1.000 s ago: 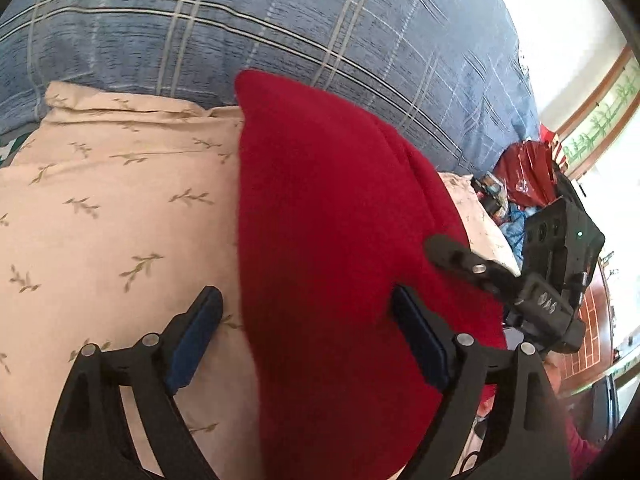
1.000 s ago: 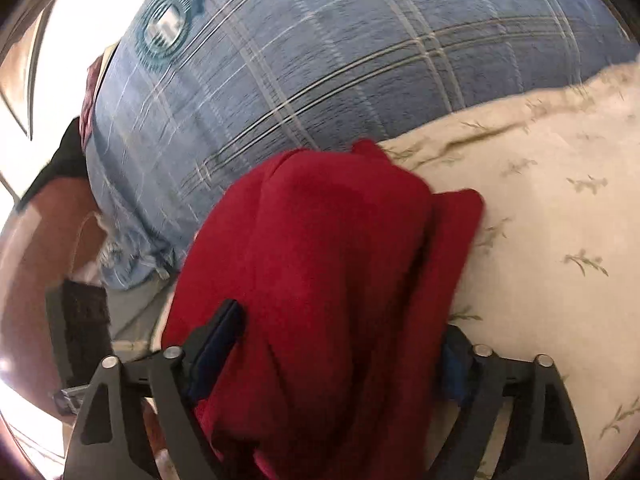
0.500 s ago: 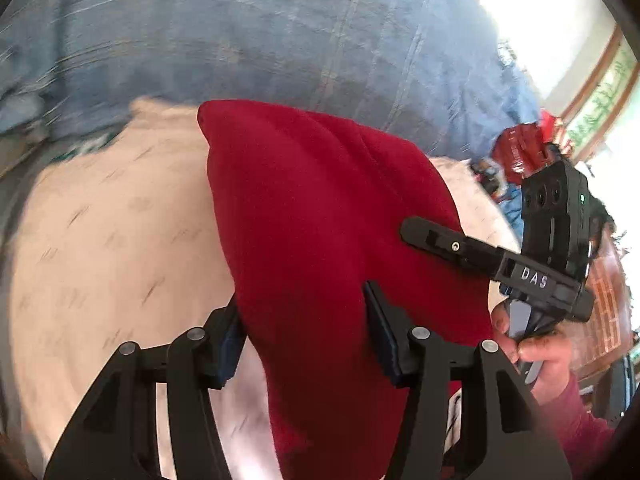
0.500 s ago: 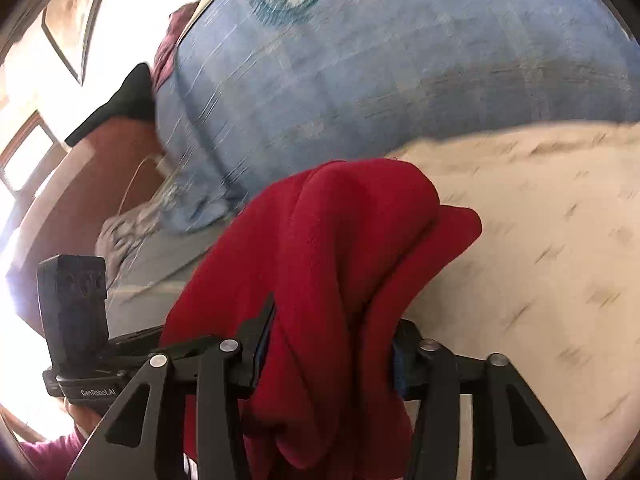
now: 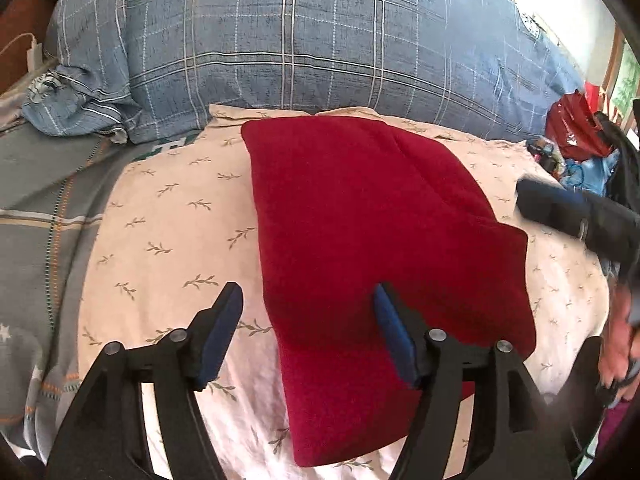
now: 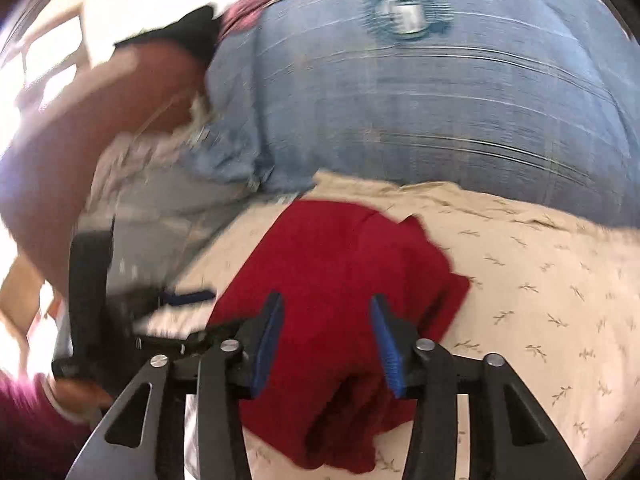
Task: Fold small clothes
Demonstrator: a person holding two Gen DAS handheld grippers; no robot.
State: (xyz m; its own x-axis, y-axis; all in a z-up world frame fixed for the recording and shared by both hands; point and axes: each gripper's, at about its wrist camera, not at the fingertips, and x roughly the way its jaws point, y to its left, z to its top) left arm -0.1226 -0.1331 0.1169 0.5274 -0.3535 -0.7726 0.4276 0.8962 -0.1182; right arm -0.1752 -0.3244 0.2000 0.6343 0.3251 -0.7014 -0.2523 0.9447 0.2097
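The red garment was thick, matt, fleecy cloth. Under it lay a smooth cream cotton sheet printed with sprigs, and behind it a woven blue plaid pillow. The left hand-held gripper was matt black plastic with blue rubbery pads and bright metal pins.

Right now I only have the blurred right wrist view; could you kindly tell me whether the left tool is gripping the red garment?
Observer: No. The left tool is opening; the red garment has its edge between the jaws, but the pads are clear of it.
Operator: Thank you. Does it lie flat?
Observer: Yes, folded smooth on the cream leaf-print sheet.
Operator: Is anything at the far left?
Observer: A white plug beside the blue checked pillow.
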